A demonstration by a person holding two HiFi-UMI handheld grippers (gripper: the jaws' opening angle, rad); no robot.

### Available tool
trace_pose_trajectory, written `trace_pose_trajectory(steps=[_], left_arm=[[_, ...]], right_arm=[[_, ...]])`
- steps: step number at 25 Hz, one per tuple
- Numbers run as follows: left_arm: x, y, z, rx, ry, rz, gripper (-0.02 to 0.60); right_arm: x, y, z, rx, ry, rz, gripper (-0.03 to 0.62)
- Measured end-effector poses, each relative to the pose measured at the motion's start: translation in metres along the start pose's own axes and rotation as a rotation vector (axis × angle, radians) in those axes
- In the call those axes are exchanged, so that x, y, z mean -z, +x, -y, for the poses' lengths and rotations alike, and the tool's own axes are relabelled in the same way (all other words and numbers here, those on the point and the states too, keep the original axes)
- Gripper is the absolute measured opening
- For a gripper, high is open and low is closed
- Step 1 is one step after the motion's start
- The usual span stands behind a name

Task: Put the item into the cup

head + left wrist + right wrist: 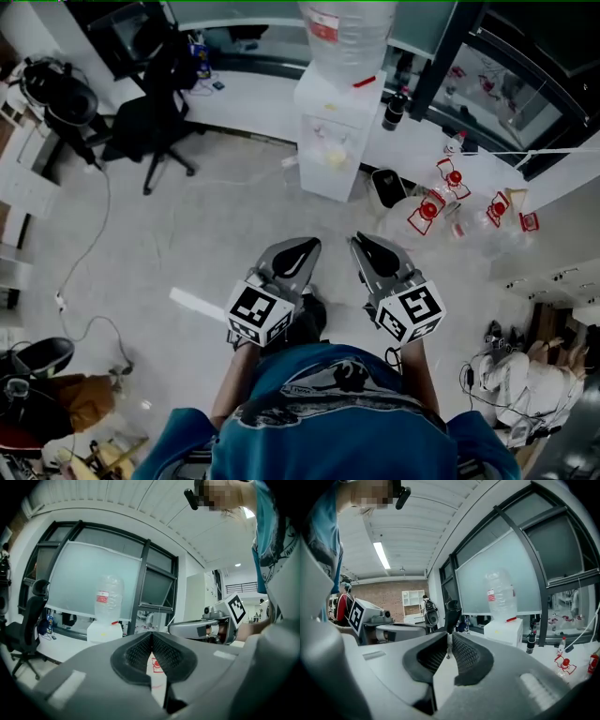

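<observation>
Right gripper (449, 645): grey shells and black ribbed pads fill the lower foreground; the jaws stand a narrow slit apart at the tips, with nothing between them.
Left gripper (419, 630): at left, seen side-on, its square-marker cube facing the camera; its jaws cannot be made out.
Water dispenser (505, 631): white box right of centre, with a clear inverted bottle (500, 595) on top carrying a red label.
Dark bottle (530, 644): upright, just right of the dispenser.
Office chair (451, 613): black, behind the jaw tips.
Window (501, 569): frosted panel in a dark frame.
Strip light (381, 555): lit, on a ribbed ceiling.
Brick wall (384, 597): far left, with a white shelf unit (412, 601) against it.
</observation>
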State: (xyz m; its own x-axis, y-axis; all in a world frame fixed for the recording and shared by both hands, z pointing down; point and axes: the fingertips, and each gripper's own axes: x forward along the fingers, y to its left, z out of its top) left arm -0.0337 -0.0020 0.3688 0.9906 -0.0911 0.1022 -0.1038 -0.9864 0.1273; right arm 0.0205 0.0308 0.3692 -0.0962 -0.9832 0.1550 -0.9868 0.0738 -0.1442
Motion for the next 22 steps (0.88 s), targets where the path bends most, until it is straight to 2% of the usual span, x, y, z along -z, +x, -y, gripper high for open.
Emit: trace_pose_trajectory(steps=[5,10,15,22], left_arm=[[-0.007,0.026,-0.049,0.011,-0.013,-0.021,0.012],[-0.007,0.043,-0.081,0.030,-0.018,-0.047,0.012],[0.003,0.054,-0.095,0.038,-0.050,-0.057,0.013],[0.024,0.063,-0.107,0.020,-0.093,-0.093,0.013]], right_arm=[[-0.013,0.050,0.029,0.022,0.012,-0.008,0.034],[-0.009,0.079,0.045,0.055,0.027,-0.055,0.034],[0.002,0.094,0.056,0.077,0.031,-0.114,0.034],[0.018,0.113,0.066,0.053,0.027,-0.185,0.034]])
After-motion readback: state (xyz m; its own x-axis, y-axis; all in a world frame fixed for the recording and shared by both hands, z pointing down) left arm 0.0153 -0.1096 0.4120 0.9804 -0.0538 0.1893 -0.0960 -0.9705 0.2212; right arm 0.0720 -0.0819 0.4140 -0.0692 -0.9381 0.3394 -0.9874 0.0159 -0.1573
